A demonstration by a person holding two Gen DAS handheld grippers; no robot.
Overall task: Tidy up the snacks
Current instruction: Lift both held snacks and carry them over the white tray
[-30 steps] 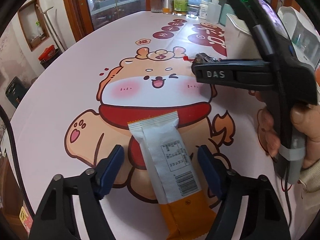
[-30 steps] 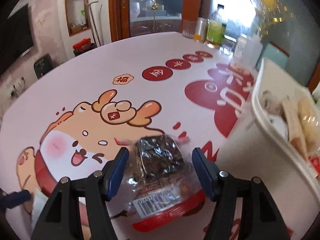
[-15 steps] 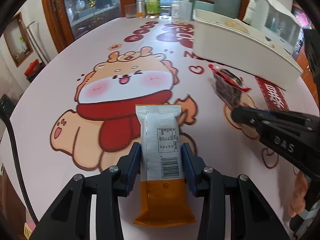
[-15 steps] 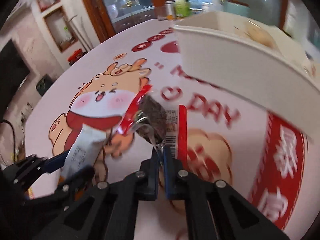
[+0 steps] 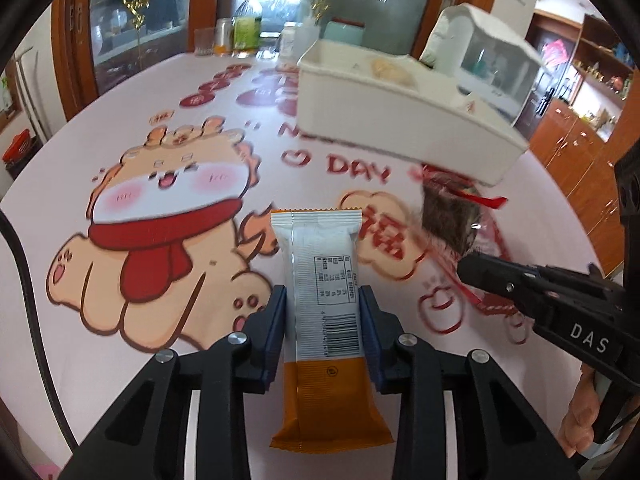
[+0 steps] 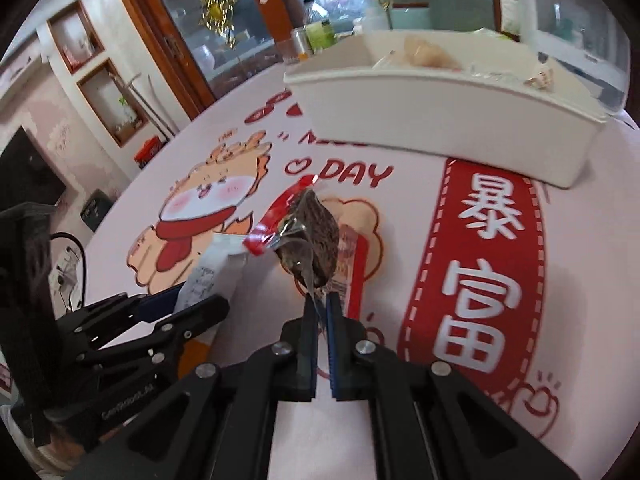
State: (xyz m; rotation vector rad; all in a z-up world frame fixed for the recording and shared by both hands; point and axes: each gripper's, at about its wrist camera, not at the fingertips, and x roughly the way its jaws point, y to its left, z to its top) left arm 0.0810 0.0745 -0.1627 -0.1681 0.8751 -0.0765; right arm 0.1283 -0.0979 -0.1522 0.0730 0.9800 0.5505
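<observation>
My left gripper [image 5: 323,312] is shut on a white and orange snack bar packet [image 5: 320,280] and holds it above the table. The packet also shows in the right wrist view [image 6: 212,272]. My right gripper [image 6: 319,308] is shut on the edge of a clear and red wrapper with a dark brownie [image 6: 312,236] inside, lifted off the table. The brownie also shows in the left wrist view [image 5: 448,216], with my right gripper [image 5: 466,266] below it. A white bin [image 6: 440,120] with several snacks stands beyond both grippers; it also shows in the left wrist view [image 5: 400,120].
The round table has a pink cartoon tablecloth [image 5: 168,184]. Bottles and glasses [image 5: 240,32] stand at its far edge. A white and clear container [image 5: 492,52] stands behind the bin. Wooden cabinets [image 5: 580,140] are at the right.
Both grippers closed on their snacks and lifted them. They have moved right and forward, so the white bin is now closer ahead.
</observation>
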